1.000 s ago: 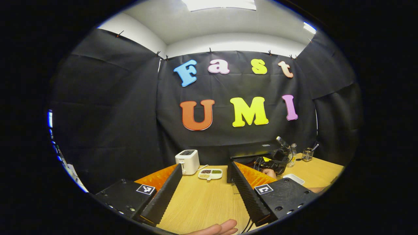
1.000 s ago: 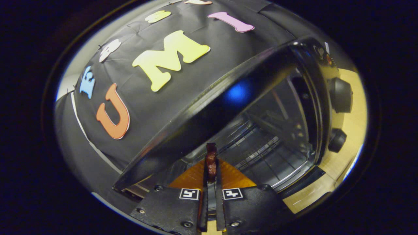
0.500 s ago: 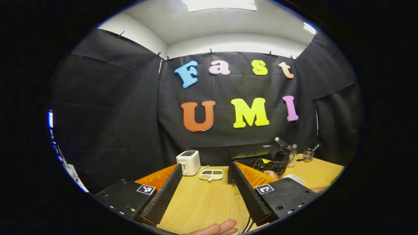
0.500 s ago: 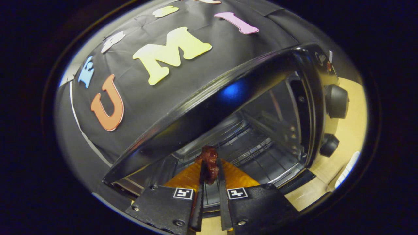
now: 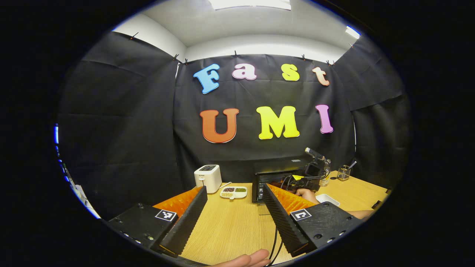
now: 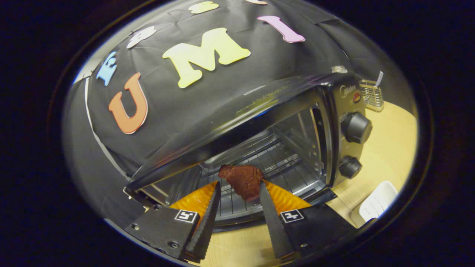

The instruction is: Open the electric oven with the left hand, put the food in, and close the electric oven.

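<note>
In the right gripper view, the right tool (image 6: pixel 237 187) stands spread at lower centre, the brown food (image 6: pixel 242 180) lying just beyond on the electric oven (image 6: pixel 297 111) rack. It looks soft, light, maybe greasy; grip its thick middle. The left tool (image 5: pixel 232 194) is spread over the tabletop (image 5: pixel 230 226).

I see black cloth (image 5: pixel 122 122) hung on clips around three sides of the booth. Above it runs a white wall (image 5: pixel 267 44) and a pale ceiling (image 5: pixel 237 26) with a bright light panel (image 5: pixel 248 3). Below, the wooden bench (image 5: pixel 230 226) spreads out, light-grained and evenly lit.
</note>
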Demonstrator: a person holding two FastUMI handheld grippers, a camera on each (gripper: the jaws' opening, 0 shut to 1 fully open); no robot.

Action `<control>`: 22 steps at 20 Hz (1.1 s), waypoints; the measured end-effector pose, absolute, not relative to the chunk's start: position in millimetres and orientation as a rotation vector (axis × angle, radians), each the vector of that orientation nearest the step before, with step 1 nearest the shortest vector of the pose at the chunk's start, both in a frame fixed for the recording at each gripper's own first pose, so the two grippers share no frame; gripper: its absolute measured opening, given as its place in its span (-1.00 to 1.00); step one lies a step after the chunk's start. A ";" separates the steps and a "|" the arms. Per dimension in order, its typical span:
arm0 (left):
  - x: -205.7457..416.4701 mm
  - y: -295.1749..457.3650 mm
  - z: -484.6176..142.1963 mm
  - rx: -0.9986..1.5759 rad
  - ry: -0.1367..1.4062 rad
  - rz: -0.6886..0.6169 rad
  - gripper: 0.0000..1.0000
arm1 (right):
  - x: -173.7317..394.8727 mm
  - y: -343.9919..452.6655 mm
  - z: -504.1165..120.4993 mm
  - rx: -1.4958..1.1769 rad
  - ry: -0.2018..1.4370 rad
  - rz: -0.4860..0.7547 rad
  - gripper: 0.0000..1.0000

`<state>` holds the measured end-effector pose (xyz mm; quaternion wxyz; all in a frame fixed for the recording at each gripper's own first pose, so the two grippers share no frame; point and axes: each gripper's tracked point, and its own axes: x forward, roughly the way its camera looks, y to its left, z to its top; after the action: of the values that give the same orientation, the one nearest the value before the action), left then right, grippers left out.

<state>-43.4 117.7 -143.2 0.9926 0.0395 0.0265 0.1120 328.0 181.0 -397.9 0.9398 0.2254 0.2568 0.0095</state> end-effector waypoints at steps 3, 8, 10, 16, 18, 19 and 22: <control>-47.6 110.8 -140.9 0.068 0.064 0.218 0.91 | 296.4 185.7 -380.1 0.435 0.508 0.091 0.53; -49.5 99.0 -127.3 0.059 0.050 0.208 0.90 | 240.9 180.2 -328.3 0.362 0.417 0.215 0.80; -48.6 93.9 -123.9 0.055 0.045 0.208 0.91 | 218.0 170.0 -304.2 0.313 0.370 0.241 0.98; -41.1 85.7 -117.0 0.005 0.047 0.209 0.90 | 154.0 123.4 -215.6 0.210 0.218 0.279 1.00; -34.8 81.6 -120.5 -0.004 0.056 0.205 0.92 | 132.7 106.0 -186.7 0.189 0.156 0.282 0.90; -31.0 78.0 -122.0 -0.009 0.057 0.198 0.93 | 123.9 95.9 -173.8 0.183 0.131 0.277 0.90; -15.1 68.0 -131.7 -0.022 0.072 0.176 0.90 | 103.7 62.5 -151.1 0.155 0.097 0.237 1.00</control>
<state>-15.1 68.0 -131.7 0.9954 -0.0110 0.0361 0.0878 103.7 62.5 -151.1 0.9888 0.0773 0.0484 0.1179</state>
